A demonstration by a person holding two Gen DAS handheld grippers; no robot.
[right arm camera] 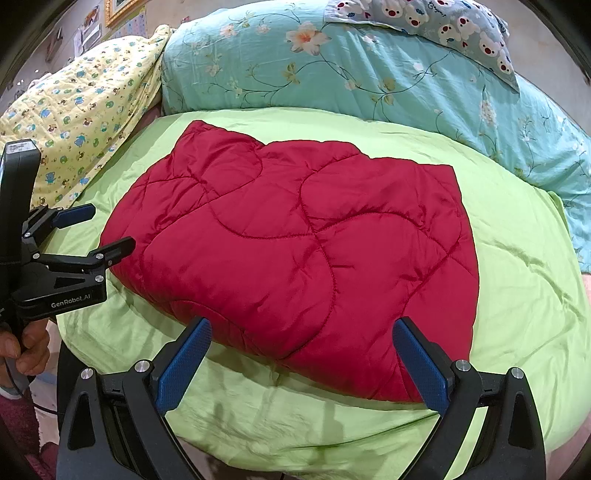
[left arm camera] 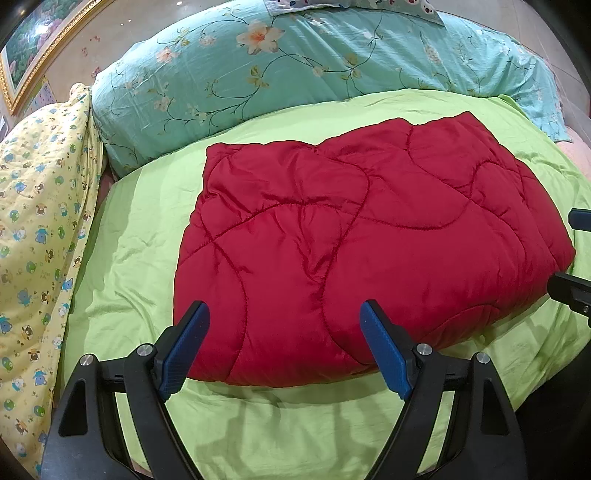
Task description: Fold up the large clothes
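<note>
Red quilt (left arm camera: 369, 251) lies folded into a thick rectangular pad on the green sheet (left arm camera: 140, 236), approx. mid-bed, its near edge close to the bed's front edge. Stitch lines curve across the top face; surface puffy, minor creases. Sheet wrinkled round it, esp. at front.

Left gripper (left arm camera: 284, 347) hovers over the quilt's near left corner. Jaws released, spread wide, blue pads (left arm camera: 184, 347) clear of fabric; nothing between them but the quilt below. In the right wrist view the same tool sits at the quilt's left edge, held by a hand (right arm camera: 26, 343) at the bed's left front corner.

Right gripper (right arm camera: 301, 363) hovers over the quilt's near right portion. Jaws likewise released and wide, nothing gripped. Cannot tell whether either pad tip touches the fabric.

Back edge of bed: teal floral duvet (left arm camera: 295, 74) bunched along it, with a bear-print pillow (right arm camera: 443, 26) on top at the right. Left edge: yellow animal-print blanket (left arm camera: 40, 221), heaped. Framed picture (left arm camera: 40, 48) on the wall at back left.
</note>
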